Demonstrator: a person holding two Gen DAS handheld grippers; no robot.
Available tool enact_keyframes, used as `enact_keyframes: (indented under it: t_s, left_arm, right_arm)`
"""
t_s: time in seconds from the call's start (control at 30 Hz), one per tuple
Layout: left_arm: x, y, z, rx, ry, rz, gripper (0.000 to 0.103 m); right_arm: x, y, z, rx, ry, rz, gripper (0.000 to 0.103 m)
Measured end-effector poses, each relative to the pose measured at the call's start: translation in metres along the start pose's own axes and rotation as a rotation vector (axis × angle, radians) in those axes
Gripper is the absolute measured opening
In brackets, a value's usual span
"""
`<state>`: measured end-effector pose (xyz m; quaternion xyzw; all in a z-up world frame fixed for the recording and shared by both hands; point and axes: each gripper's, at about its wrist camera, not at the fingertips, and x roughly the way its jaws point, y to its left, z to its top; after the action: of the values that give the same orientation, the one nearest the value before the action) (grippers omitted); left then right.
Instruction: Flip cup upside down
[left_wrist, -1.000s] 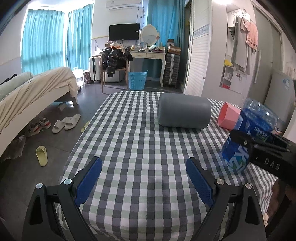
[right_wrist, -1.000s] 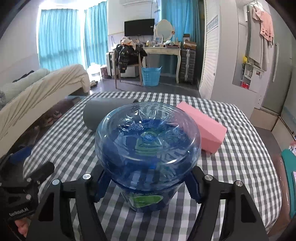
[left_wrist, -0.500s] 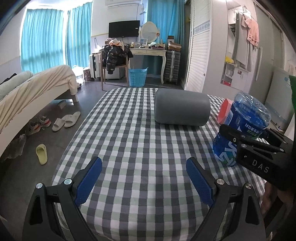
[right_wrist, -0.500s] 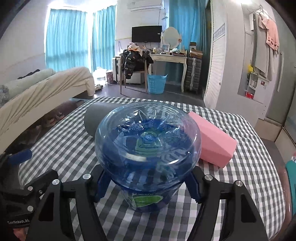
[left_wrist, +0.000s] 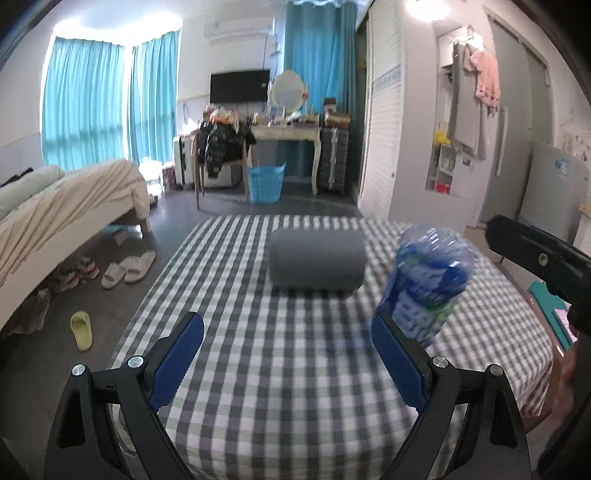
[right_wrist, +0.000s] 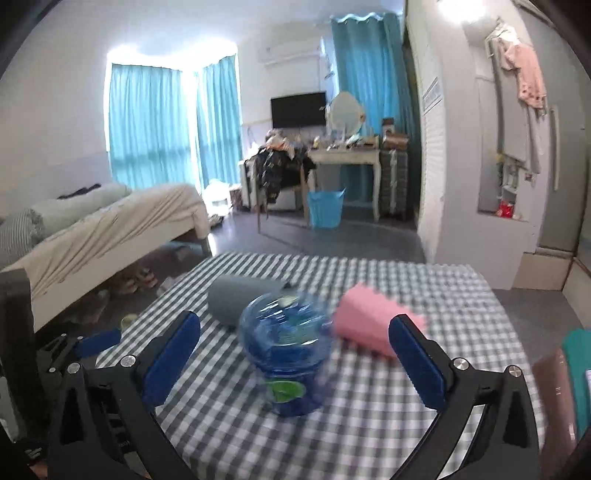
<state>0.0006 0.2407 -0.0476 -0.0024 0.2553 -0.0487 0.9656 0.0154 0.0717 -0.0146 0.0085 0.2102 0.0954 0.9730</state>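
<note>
The clear blue plastic cup (right_wrist: 284, 347) stands free on the checked tablecloth (right_wrist: 388, 406) with its base up and its mouth down. My right gripper (right_wrist: 293, 321) is open, its blue pads wide apart on the near side of the cup and not touching it. In the left wrist view the cup (left_wrist: 424, 288) appears blurred at the right, just beyond the right finger of my left gripper (left_wrist: 286, 319). That gripper is open with nothing between its fingers. The black body of the right gripper (left_wrist: 543, 258) shows at the right edge, clear of the cup.
A grey cylinder (left_wrist: 317, 258) lies across the table behind the cup, and a pink block (right_wrist: 369, 325) lies to the cup's right. The table's left edge drops to the floor, where slippers (left_wrist: 129, 266) lie beside a bed (left_wrist: 66, 206).
My right gripper has opened, let go of the cup and drawn back and up. The cup now stands alone on the cloth. The left gripper has also pulled back, still open.
</note>
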Motion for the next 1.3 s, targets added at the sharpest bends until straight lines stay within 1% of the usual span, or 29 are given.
enact_keyframes:
  t_s: [0.1, 0.2, 0.3, 0.4, 0.47, 0.57, 0.67, 0.73, 0.77, 0.8, 0.9, 1.03, 1.3]
  left_arm:
    - [-0.012, -0.009, 0.003, 0.006, -0.057, -0.01, 0.095]
    - [-0.02, -0.017, 0.005, 0.0, -0.082, -0.03, 0.095]
    - [-0.027, -0.029, 0.006, 0.013, -0.108, -0.042, 0.095]
    - [-0.032, -0.038, 0.004, 0.037, -0.134, -0.035, 0.095]
    - [-0.033, -0.04, 0.004, 0.037, -0.126, -0.053, 0.095]
    - [-0.032, -0.04, 0.005, 0.019, -0.108, -0.051, 0.095]
    - [-0.033, -0.04, 0.005, 0.012, -0.107, -0.031, 0.095]
    - [-0.035, -0.04, 0.005, -0.003, -0.113, -0.041, 0.095]
    - [-0.036, -0.039, 0.005, -0.012, -0.115, -0.048, 0.097]
    - [-0.036, -0.038, 0.006, -0.015, -0.116, -0.044, 0.103]
    - [-0.039, -0.037, 0.005, -0.009, -0.131, -0.028, 0.103]
    - [-0.035, -0.035, 0.004, -0.008, -0.113, -0.018, 0.103]
    - [-0.033, -0.03, 0.003, -0.015, -0.105, -0.014, 0.103]
  right_arm:
    - [-0.02, -0.014, -0.001, -0.001, -0.014, -0.05, 0.102]
    - [-0.032, -0.033, -0.01, -0.001, 0.0, -0.114, 0.103]
    - [-0.039, -0.052, -0.017, 0.028, 0.021, -0.137, 0.103]
    - [-0.042, -0.064, -0.028, 0.058, 0.036, -0.152, 0.103]
    - [-0.043, -0.07, -0.035, 0.072, 0.047, -0.156, 0.103]
    - [-0.04, -0.074, -0.039, 0.085, 0.071, -0.149, 0.103]
    - [-0.04, -0.074, -0.04, 0.085, 0.066, -0.146, 0.103]
    - [-0.042, -0.073, -0.04, 0.079, 0.058, -0.144, 0.103]
    - [-0.043, -0.073, -0.041, 0.077, 0.055, -0.147, 0.103]
    - [-0.043, -0.073, -0.041, 0.077, 0.054, -0.147, 0.103]
    - [-0.045, -0.072, -0.042, 0.079, 0.051, -0.146, 0.103]
    - [-0.045, -0.069, -0.042, 0.076, 0.051, -0.146, 0.103]
    - [-0.044, -0.063, -0.042, 0.069, 0.054, -0.147, 0.103]
